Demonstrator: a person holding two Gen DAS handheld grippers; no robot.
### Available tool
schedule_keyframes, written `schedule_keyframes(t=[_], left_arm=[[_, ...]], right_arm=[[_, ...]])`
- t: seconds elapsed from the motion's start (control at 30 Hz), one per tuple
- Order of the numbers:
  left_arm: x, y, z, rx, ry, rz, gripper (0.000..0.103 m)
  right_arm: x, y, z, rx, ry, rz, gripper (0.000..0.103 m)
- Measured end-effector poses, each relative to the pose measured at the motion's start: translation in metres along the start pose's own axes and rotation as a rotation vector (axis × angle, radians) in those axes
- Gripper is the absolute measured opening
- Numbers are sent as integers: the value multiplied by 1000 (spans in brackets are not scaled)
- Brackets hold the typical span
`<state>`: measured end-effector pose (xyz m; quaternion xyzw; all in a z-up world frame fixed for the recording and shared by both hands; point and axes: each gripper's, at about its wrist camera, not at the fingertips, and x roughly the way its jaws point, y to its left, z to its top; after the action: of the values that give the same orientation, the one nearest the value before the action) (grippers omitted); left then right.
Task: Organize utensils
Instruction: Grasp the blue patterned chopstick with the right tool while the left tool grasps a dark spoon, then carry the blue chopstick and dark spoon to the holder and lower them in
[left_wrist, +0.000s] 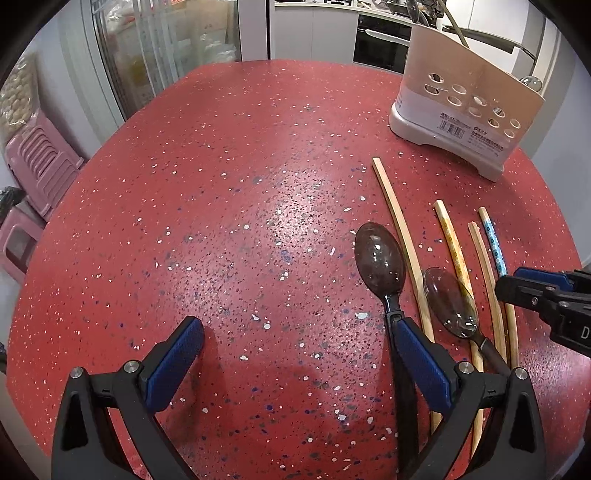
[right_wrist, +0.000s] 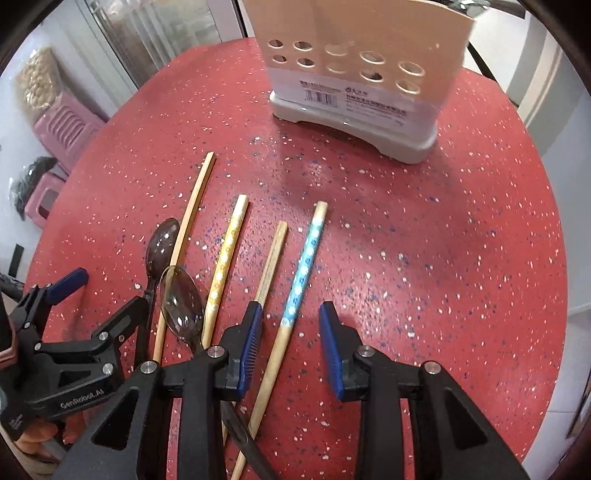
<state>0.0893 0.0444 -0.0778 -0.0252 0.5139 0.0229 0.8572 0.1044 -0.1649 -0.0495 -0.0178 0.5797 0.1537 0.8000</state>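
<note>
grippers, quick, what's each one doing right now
left gripper: open, holding nothing, one finger beside a dark spoon.
right gripper: open, straddling the blue-patterned chopstick, pads not touching it.

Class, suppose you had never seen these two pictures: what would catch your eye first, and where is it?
The speckled red tabletop fills both views. At its far edge stands a beige plastic utensil holder with round holes. Nearer, four wooden chopsticks lie side by side, the blue-and-white patterned chopstick running between the open jaws of the right gripper, with two dark translucent spoons beside them.
</note>
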Motion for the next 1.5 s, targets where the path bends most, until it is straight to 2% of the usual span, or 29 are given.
schedule_keyframes(t=[0.07, 0.17, 0.27, 0.5, 0.7, 0.77, 0.83, 0.87, 0.97, 1.0, 1.03, 1.1, 1.27, 1.5], left_arm=[[-1, -1, 1, 2, 0, -7, 103], [-4, -3, 4, -3, 0, -36, 103], [-2, -11, 3, 38, 7, -9, 103], [1, -20, 7, 54, 19, -15, 103], [0, -30, 17, 94, 27, -38, 103], [-2, -37, 21, 116, 37, -52, 97], [-4, -42, 23, 142, 47, -67, 85], [-5, -46, 25, 160, 54, -76, 82], [-7, -55, 27, 204, 70, -100, 58], [-8, -59, 28, 223, 74, -111, 43], [-9, -63, 28, 239, 74, -110, 38], [-11, -67, 28, 241, 64, -121, 38], [-21, -59, 23, 165, 5, -187, 37], [-57, -40, 18, 89, -133, -210, 37]], right_arm=[[5, 7, 7, 7, 6, 8, 34], [3, -4, 2, 29, 8, 36, 29], [0, -13, -2, 30, 7, 36, 25], [-3, -13, -8, -4, 11, -1, 26], [1, 9, -5, -51, 19, -50, 26], [1, 16, -6, -75, 19, -63, 25], [1, 19, -8, -91, 16, -80, 14], [1, 21, -7, -97, 14, -74, 14], [-2, 21, -9, -99, 6, -57, 11], [-3, 21, -10, -97, 0, -52, 9], [-3, 19, -12, -94, -3, -40, 8], [-8, 11, -16, -71, -13, 8, 8], [-29, -9, -27, -53, -79, 67, 8], [-67, -26, -41, -39, -206, 148, 8]])
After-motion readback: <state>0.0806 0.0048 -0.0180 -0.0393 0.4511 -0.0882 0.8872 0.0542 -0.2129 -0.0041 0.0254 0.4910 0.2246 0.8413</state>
